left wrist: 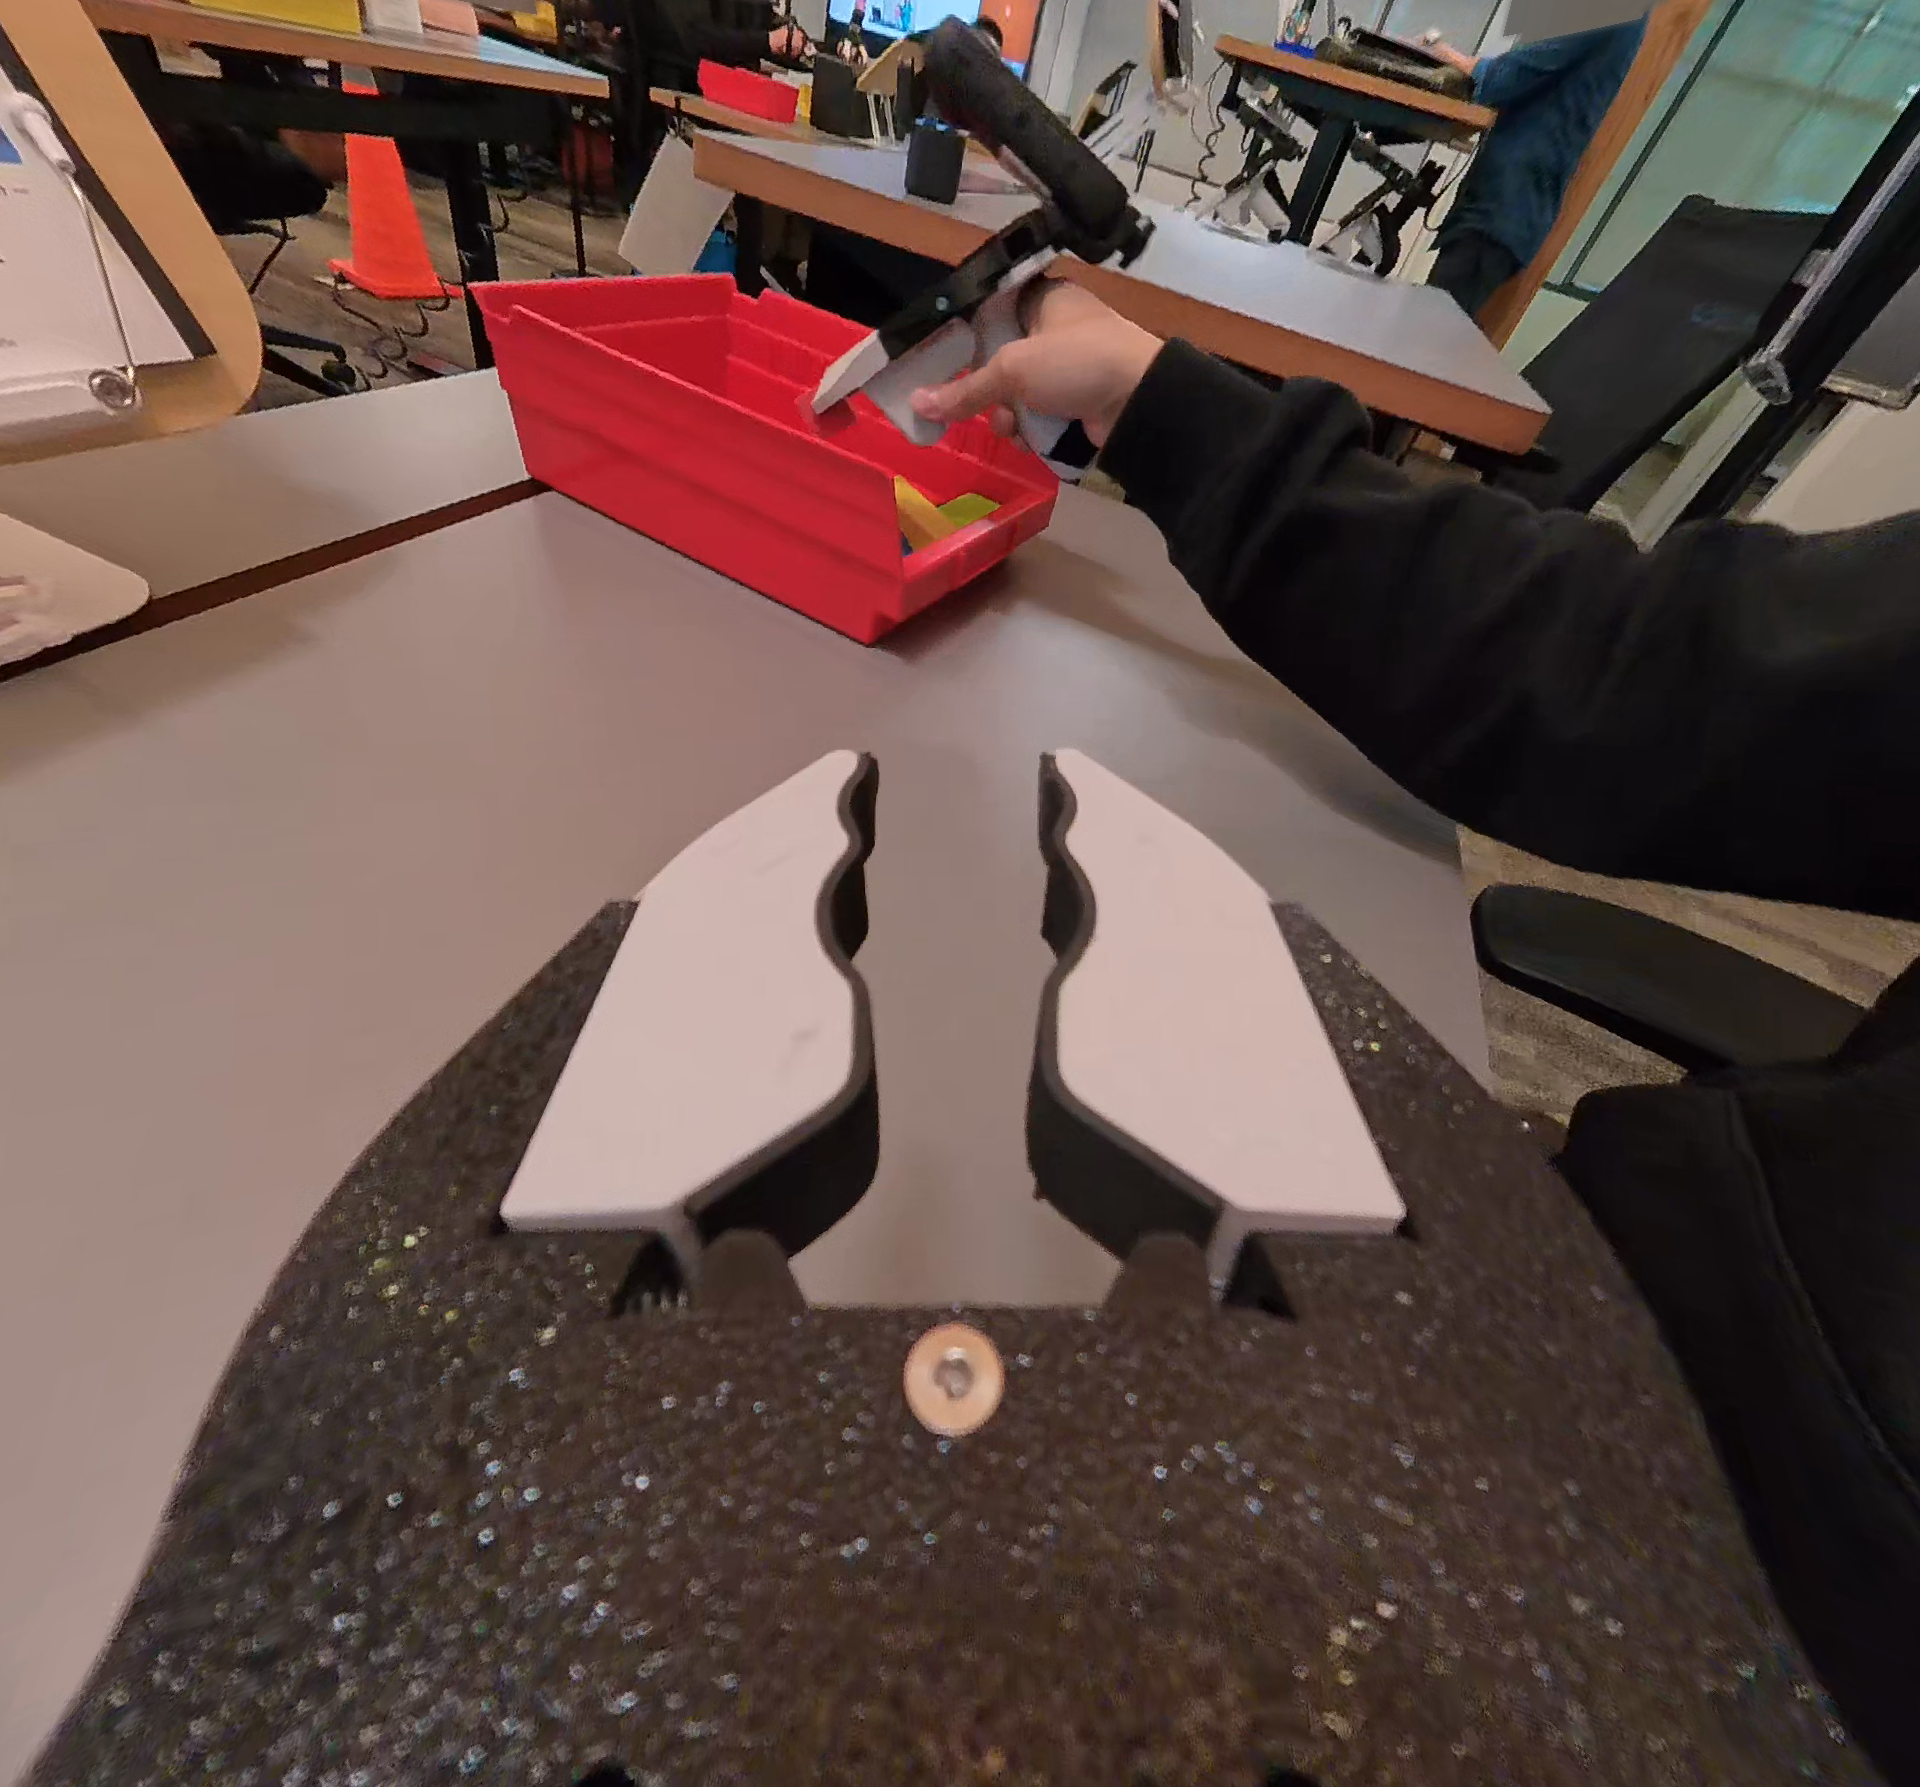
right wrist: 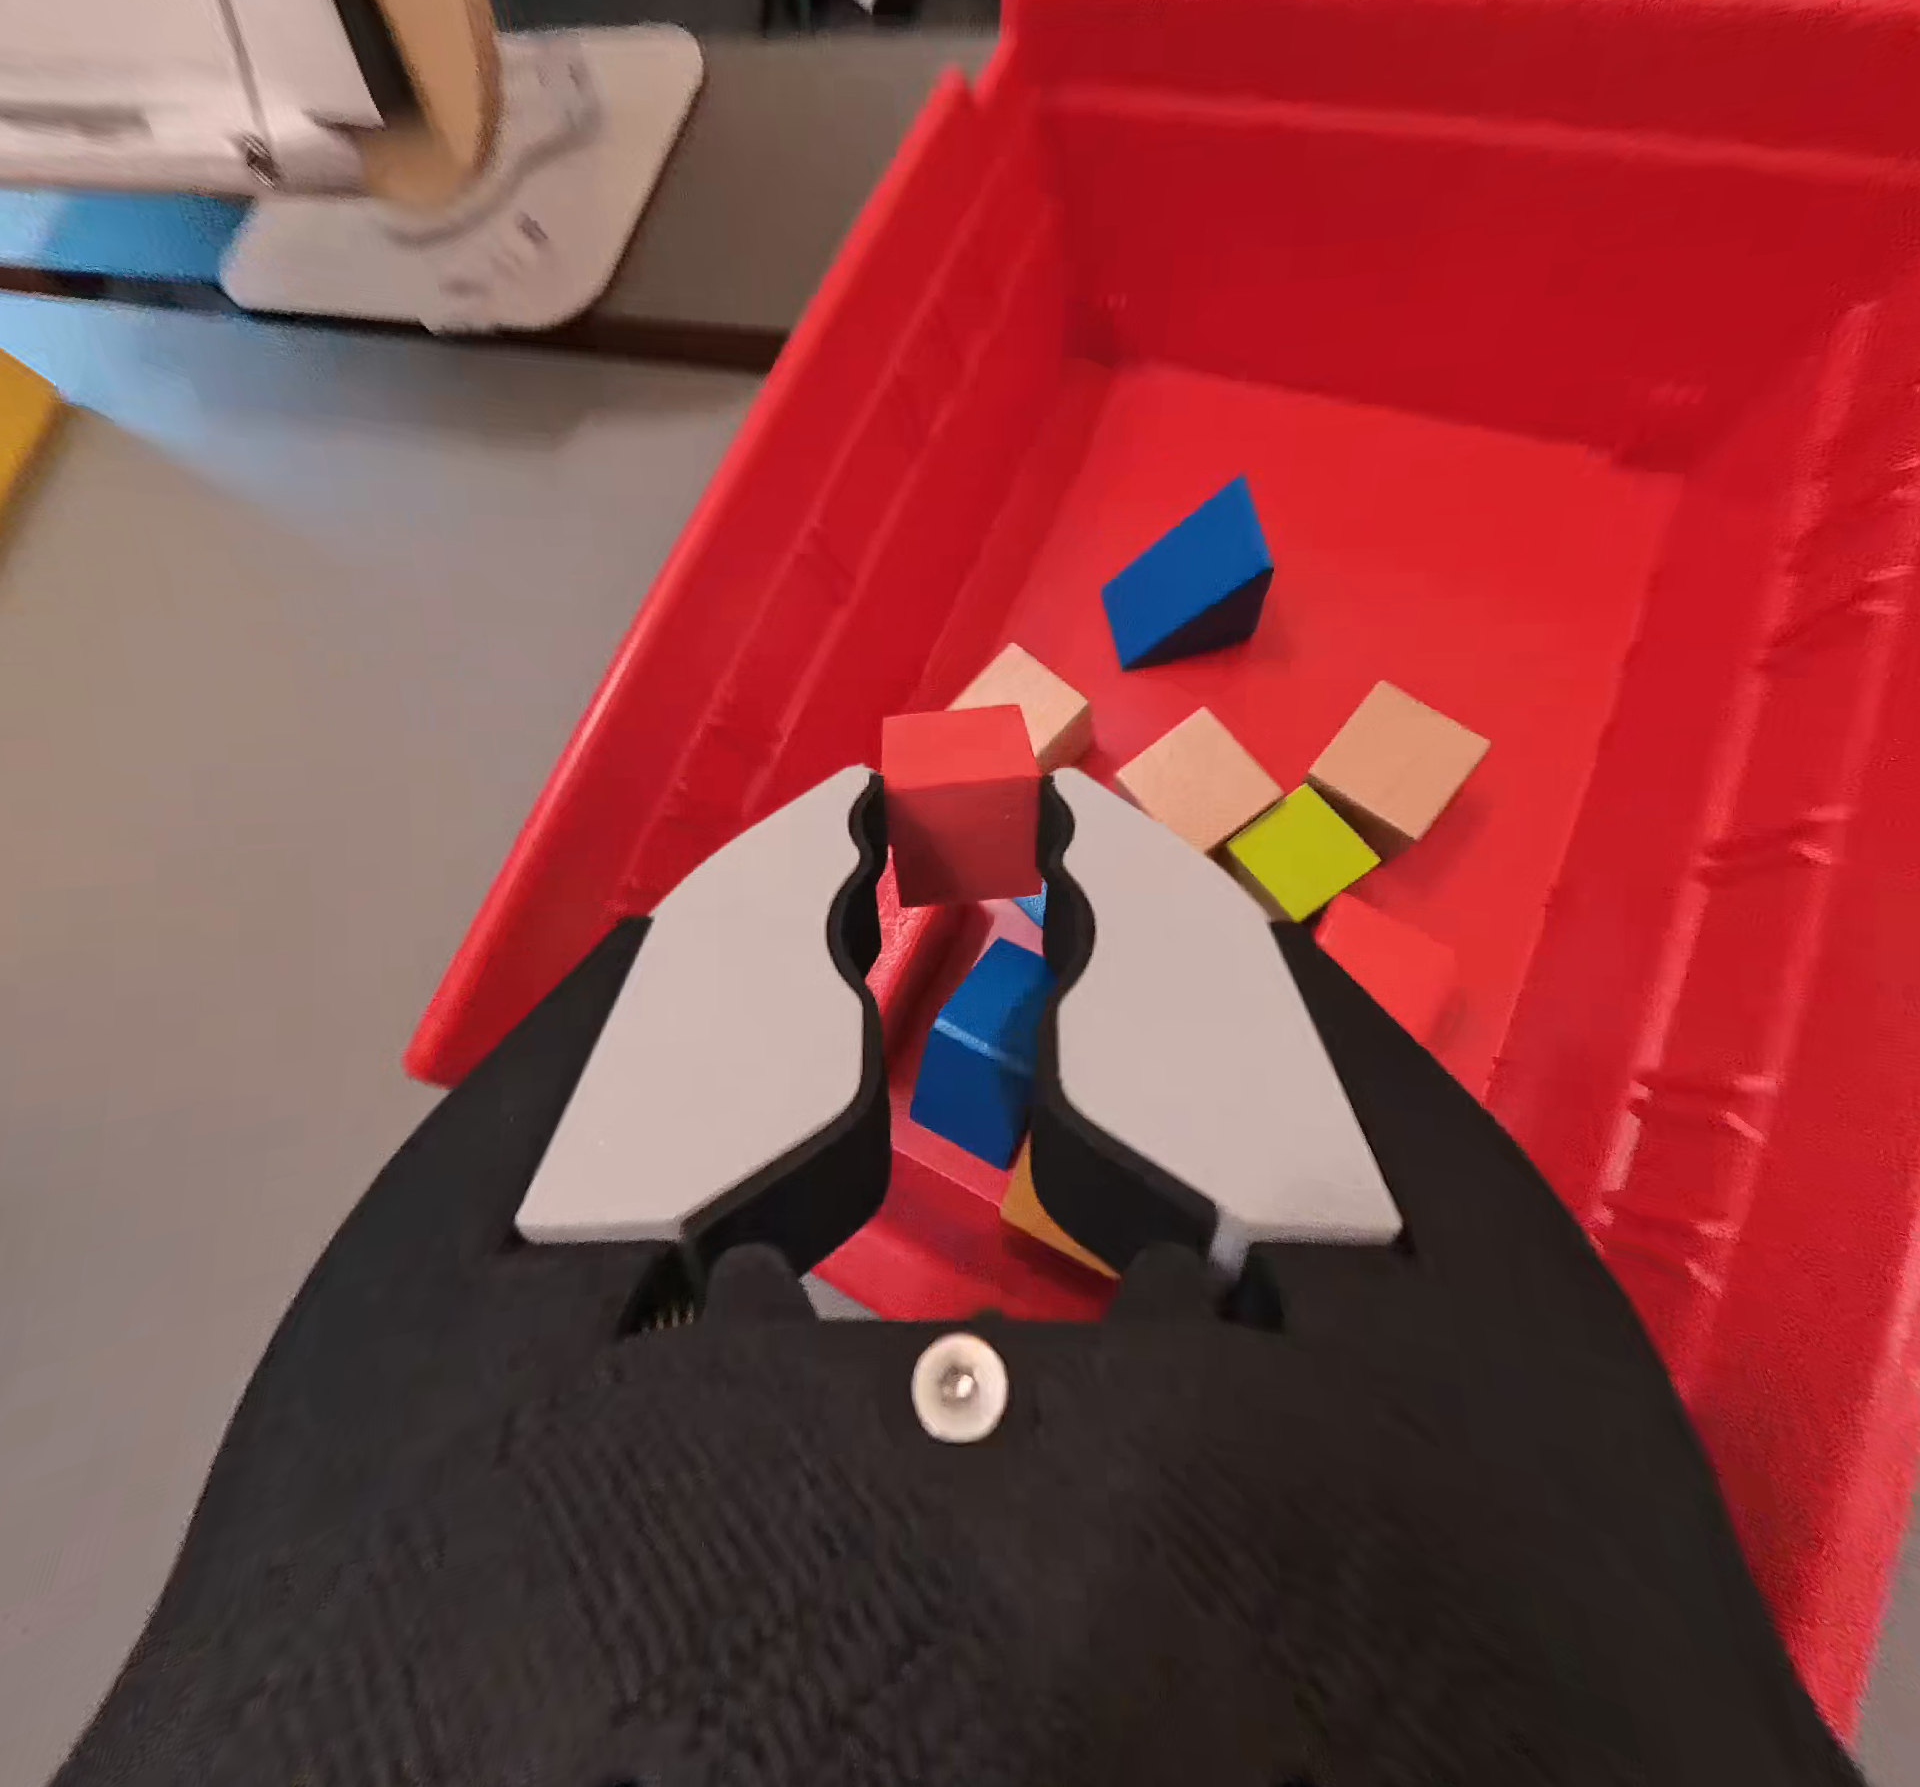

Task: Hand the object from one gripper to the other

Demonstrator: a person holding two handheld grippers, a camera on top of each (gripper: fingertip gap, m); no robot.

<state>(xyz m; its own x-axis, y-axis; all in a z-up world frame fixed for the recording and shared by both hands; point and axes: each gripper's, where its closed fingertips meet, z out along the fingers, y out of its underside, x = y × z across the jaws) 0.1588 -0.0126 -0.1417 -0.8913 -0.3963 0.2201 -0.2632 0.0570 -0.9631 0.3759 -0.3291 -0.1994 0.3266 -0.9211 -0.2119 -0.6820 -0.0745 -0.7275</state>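
You're at the pickup stage of the handoff, I'd say. Your right tongs [right wrist: 961, 781] are clamped on a red cube [right wrist: 961, 807], with both black pads pressed flat against its sides right at the tips. The cube sits above the floor of the red bin [right wrist: 727, 698], so it looks lifted clear of the other blocks: a blue wedge [right wrist: 1184, 574], some plain wooden cubes [right wrist: 1195, 776], a lime green cube [right wrist: 1299, 849] and a blue block [right wrist: 977, 1041] lower down between the fingers.

From the left wrist view you can see the right tongs [left wrist: 831, 397] poking down over the bin [left wrist: 675, 449] with the red cube [left wrist: 826, 409] at the tip, your hand [left wrist: 1049, 366] wrapped round the handle.

Your left tongs [left wrist: 956, 771] are standing apart with nothing between them, just bare grey tabletop [left wrist: 416, 750] showing through the gap. They hang well short of the bin, pointing roughly toward it.

Next move, as I read it: bring the cube up out of the bin and over toward the left tongs, turned so two free faces are offered. The grip is only at the fingertips, so go steady; a knock on the bin wall could twist it. The left gap looks wide enough to take the cube, but don't let go on the right until the left pads are pressing on it.
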